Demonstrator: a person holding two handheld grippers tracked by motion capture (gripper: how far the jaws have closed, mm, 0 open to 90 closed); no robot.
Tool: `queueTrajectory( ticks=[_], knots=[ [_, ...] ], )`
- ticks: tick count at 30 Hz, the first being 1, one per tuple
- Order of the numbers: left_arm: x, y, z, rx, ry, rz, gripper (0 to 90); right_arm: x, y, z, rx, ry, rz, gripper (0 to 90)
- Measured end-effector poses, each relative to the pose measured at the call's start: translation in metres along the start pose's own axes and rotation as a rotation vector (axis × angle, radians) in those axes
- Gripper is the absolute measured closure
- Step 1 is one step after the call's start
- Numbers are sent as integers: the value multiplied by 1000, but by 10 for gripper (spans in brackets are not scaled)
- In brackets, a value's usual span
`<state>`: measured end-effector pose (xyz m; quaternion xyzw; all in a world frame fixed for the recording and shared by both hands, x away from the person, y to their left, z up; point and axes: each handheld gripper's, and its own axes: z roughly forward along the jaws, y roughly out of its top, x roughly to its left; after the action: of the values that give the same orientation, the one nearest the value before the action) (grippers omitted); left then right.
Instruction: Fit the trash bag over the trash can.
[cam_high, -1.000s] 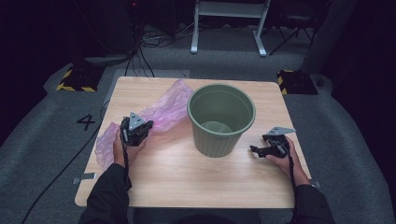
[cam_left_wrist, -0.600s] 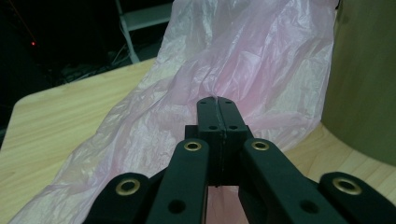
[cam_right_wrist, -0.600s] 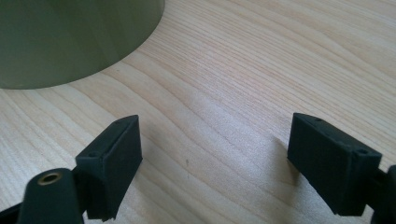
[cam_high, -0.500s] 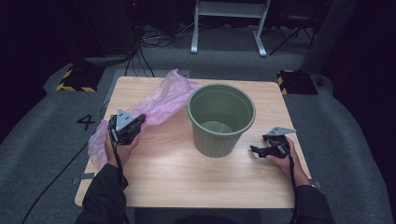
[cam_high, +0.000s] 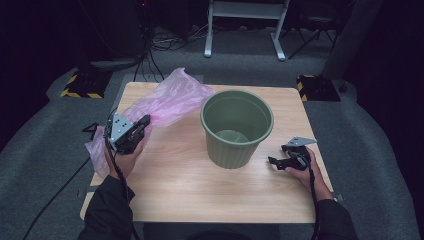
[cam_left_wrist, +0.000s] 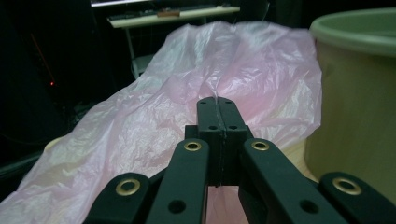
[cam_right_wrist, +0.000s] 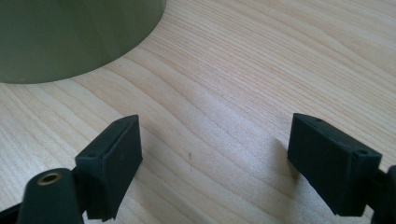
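Film-thin pink plastic bag (cam_high: 165, 100), draped over the far left of the surface (cam_high: 200, 190) beside the green bin (cam_high: 237, 127), handles as light, limp and slippery. My left gripper (cam_left_wrist: 217, 105) has its fingers clenched on a pinch of the film. I judge a gathered edge or the mouth hem the best hold, since single layers may slip or tear. My right gripper (cam_right_wrist: 212, 163) rests with fingers released, grasping nothing
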<state>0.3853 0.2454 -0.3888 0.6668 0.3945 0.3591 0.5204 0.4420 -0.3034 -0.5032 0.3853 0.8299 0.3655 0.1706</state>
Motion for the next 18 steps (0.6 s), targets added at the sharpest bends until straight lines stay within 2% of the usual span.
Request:
queueTrajectory(
  ticks=[8,14,18],
  knots=[
    [1,14,-13,-78,8,-28,900,1,-1,-1,2,0,1,177],
    [0,28,-13,-128,4,-52,900,1,-1,-1,1,0,1,177],
    [-3,39,-7,-149,-6,-57,900,1,-1,-1,1,0,1,177]
  ],
)
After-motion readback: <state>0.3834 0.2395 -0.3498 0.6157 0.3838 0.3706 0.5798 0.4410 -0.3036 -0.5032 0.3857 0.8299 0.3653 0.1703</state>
